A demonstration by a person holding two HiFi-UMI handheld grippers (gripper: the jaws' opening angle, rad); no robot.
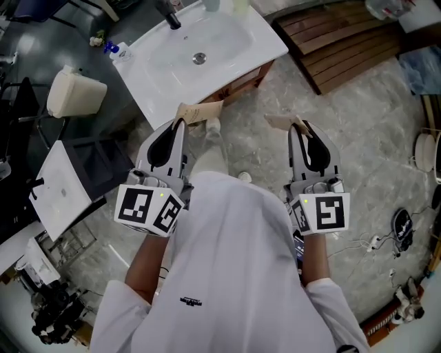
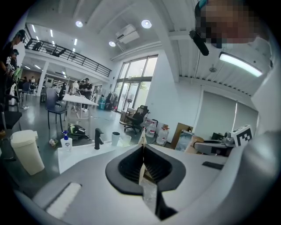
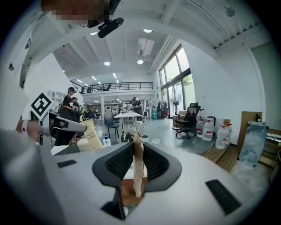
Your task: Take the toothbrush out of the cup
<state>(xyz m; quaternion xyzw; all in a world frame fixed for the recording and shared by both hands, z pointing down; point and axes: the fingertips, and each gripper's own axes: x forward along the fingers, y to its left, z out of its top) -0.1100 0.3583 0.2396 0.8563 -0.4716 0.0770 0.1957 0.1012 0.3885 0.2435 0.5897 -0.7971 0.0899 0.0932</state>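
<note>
Both grippers are held out in front of me, short of the white sink [image 1: 165,76]. My left gripper [image 1: 202,112] [image 2: 142,140] has its tan fingertips pressed flat together, with nothing between them. The tips of my right gripper [image 1: 281,123] [image 3: 137,147] meet the same way, also empty. A white cup [image 2: 115,138] and a paler cup [image 2: 125,139] stand at the sink's back edge beside the black faucet [image 2: 97,138] [image 1: 169,15]. The right gripper view shows a cup [image 3: 145,138] just past its tips. I cannot make out a toothbrush at this distance.
A soap bottle [image 1: 118,49] [image 2: 66,141] stands at the sink's left corner and a cream bin [image 1: 74,93] on the floor left of it. A wooden pallet [image 1: 344,41] lies to the right, with cables [image 1: 400,231] on the floor further right. People stand around tables far behind.
</note>
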